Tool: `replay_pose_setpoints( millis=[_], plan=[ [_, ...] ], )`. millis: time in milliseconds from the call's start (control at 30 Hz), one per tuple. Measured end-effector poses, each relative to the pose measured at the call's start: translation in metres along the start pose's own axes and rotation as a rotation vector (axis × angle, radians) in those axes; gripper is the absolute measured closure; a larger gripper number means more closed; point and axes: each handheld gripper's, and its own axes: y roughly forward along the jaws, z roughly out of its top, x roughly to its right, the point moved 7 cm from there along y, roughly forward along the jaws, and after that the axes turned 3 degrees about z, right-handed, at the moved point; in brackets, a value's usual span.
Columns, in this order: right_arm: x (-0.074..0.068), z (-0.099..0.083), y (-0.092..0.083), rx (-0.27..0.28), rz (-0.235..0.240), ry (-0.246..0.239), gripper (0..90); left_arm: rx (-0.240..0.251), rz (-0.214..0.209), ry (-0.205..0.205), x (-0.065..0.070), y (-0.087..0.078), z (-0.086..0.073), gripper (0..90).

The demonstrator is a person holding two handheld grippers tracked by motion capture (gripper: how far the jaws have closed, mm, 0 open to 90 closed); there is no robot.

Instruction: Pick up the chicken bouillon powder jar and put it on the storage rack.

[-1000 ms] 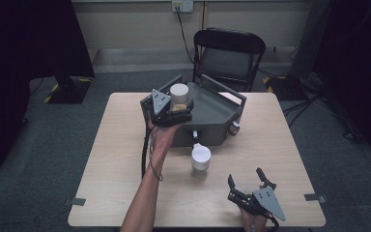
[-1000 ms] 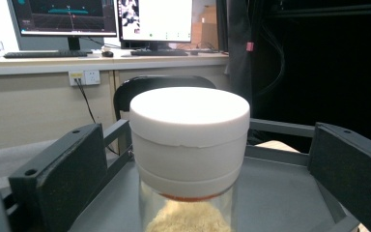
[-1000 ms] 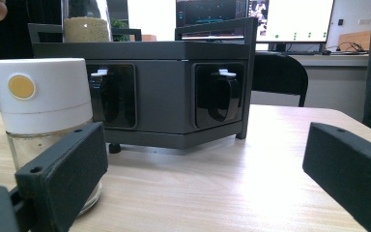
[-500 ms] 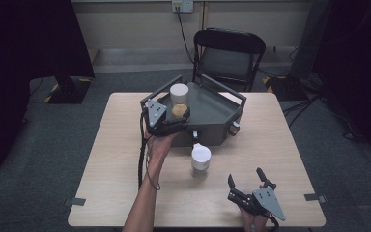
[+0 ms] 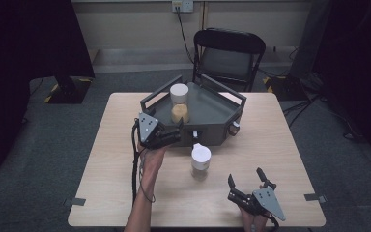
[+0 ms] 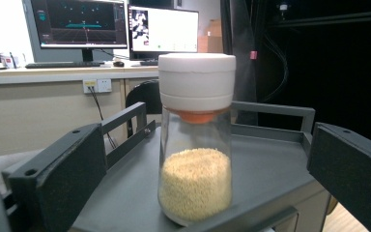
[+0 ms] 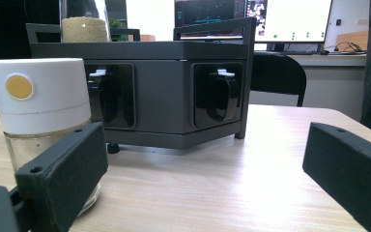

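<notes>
The left gripper (image 5: pixel 176 137) has drawn back toward frame bottom from the grain jar (image 5: pixel 179 102), jaws apart and empty; the right gripper (image 5: pixel 245 184) stays spread, lower right.

No legible text, label or number on any jar, tray or monitor

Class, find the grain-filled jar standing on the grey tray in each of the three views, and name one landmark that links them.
High view: grain jar upper centre, on the grey tray.
Left gripper view: centre, between the open jaws.
Right gripper view: top left, behind the tray's rail.
Shared landmark: the grey tray.
</notes>
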Motion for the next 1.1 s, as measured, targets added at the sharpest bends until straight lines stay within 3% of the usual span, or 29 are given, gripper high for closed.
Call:
replay_pose_setpoints(
  millis=[200, 600, 1100],
  plan=[
    [0.0, 0.0, 0.0, 0.0, 0.0, 0.0, 0.9, 0.008, -0.013, -0.009, -0.001, -0.014, -0.004, 0.2],
    [0.0, 0.0, 0.0, 0.0, -0.002, -0.001, 0.9, 0.025, 0.01, -0.023, -0.005, -0.037, -0.012, 0.0],
    [0.0, 0.0, 0.0, 0.0, -0.004, -0.001, 0.9, -0.008, 0.022, -0.025, -0.009, -0.057, -0.04, 0.0]
  ],
)
